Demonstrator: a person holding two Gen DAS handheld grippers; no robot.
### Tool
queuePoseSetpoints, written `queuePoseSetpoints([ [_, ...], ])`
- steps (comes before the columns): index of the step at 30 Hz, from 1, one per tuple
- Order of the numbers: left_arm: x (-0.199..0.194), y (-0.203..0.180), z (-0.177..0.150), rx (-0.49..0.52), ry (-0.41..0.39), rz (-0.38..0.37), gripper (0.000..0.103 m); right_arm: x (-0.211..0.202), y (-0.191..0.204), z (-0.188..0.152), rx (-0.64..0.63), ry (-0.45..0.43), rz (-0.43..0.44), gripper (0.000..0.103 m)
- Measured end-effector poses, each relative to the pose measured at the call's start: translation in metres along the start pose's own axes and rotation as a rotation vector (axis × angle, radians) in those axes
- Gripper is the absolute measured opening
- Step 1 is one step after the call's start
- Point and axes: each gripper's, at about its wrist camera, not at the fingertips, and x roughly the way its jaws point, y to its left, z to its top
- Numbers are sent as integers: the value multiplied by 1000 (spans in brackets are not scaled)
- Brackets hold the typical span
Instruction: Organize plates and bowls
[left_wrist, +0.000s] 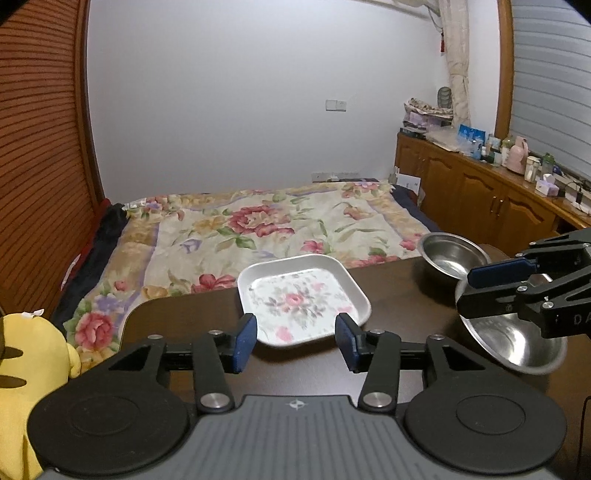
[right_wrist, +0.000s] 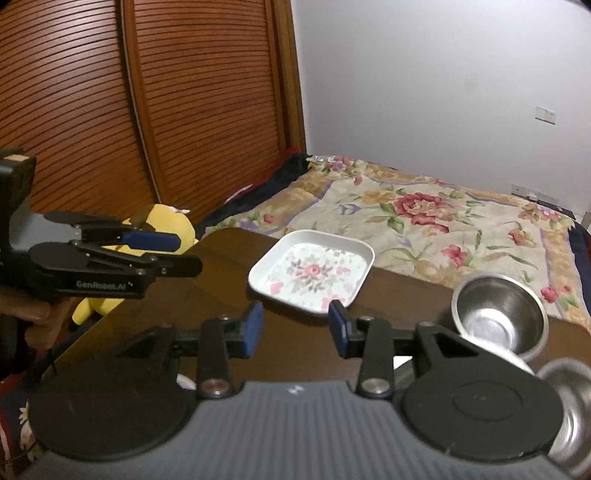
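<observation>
Hovering above the near part of the dark table (left_wrist: 192, 314), the left gripper (left_wrist: 295, 341) has its jaws apart and empty, with the square floral plate (left_wrist: 301, 301) lying flat just beyond its fingertips near the table's far edge. The right gripper (right_wrist: 295, 326) is likewise spread with nothing between its pads. Two steel bowls sit to the right of the plate: the far bowl (right_wrist: 500, 317) upright on the table, and the near bowl (left_wrist: 517, 332) tilted behind the right gripper's fingers, contact unclear.
</observation>
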Motion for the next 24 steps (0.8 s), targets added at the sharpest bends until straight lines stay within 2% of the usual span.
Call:
queuePoseSetpoints([
  [6, 39, 17, 10, -15, 41, 2, 50, 35, -18, 19, 3, 57, 3, 41],
  [16, 97, 40, 8, -53, 110, -20, 50, 93, -42, 25, 34, 163, -6, 41],
  [24, 120, 50, 3, -72, 144, -31, 49, 120, -52, 21, 69, 222, -9, 41],
])
